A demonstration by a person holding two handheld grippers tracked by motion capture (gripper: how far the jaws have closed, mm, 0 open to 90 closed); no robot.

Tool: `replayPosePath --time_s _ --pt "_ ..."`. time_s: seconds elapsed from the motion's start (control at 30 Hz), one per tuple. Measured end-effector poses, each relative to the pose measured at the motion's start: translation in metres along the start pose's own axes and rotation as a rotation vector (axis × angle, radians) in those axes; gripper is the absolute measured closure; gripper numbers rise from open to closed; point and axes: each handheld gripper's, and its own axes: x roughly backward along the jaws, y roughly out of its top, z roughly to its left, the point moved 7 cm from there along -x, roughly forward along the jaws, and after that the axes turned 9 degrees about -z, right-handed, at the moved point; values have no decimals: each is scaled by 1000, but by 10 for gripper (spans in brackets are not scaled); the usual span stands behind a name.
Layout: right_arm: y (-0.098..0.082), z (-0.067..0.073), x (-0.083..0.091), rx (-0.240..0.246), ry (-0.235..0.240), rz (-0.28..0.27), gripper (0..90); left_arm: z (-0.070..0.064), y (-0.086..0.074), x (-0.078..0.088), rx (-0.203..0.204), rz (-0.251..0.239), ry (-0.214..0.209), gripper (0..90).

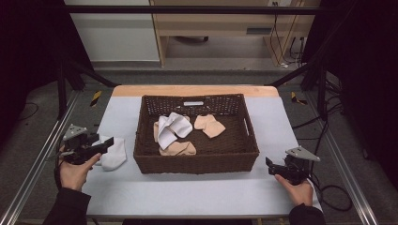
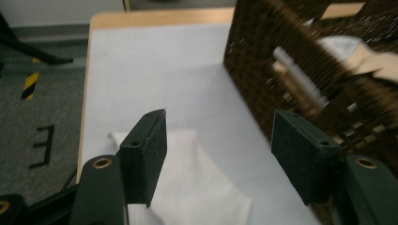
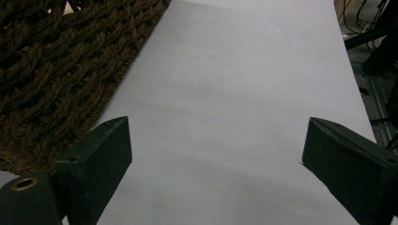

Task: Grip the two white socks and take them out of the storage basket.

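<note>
Free room and obstacles. A brown wicker basket (image 1: 196, 161) occupies the centre of the white-covered table (image 1: 197, 192) and blocks passage across the middle. Bare strips of table run at 3 and 9 o'clock of the basket, with a broad bare band at 6 o'clock. A white sock (image 1: 114, 153) lies on the 9 o'clock strip, beneath the left gripper (image 1: 107, 144), whose jaws stand apart.

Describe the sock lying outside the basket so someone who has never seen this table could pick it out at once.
Start at the brown woven basket in the middle of the table, then look past its left wall. A white sock lies flat on the table there, under the open left gripper. The other socks, white and beige, all lie inside the basket.
</note>
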Motion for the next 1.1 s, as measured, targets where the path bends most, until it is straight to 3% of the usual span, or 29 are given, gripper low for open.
replayPosePath --time_s 0.3,0.47,0.5,0.63,0.77,0.8,0.97,1.1 --pt "0 0 0 -2 -3 -1 89 -35 39 4 -53 -70 -71 389" --pt "0 0 -1 -4 -1 0 89 -61 67 -8 -76 -80 -90 395" --pt "0 0 -1 -4 -1 0 89 -61 67 -8 -76 -80 -90 394" --pt "1 -1 -1 -9 -2 -4 89 -85 89 -24 -104 -100 -99 394" --pt "1 -1 -1 -7 -1 0 89 -97 98 -35 -117 -105 -99 394" --pt "1 -1 -1 -9 -1 -1 88 -106 103 -41 -123 -106 -101 394" --pt "0 -1 -2 -5 1 1 88 -126 111 -55 -144 -120 -107 386" --pt "1 -1 -1 -9 0 -4 89 -135 113 -66 -156 -121 -100 392"
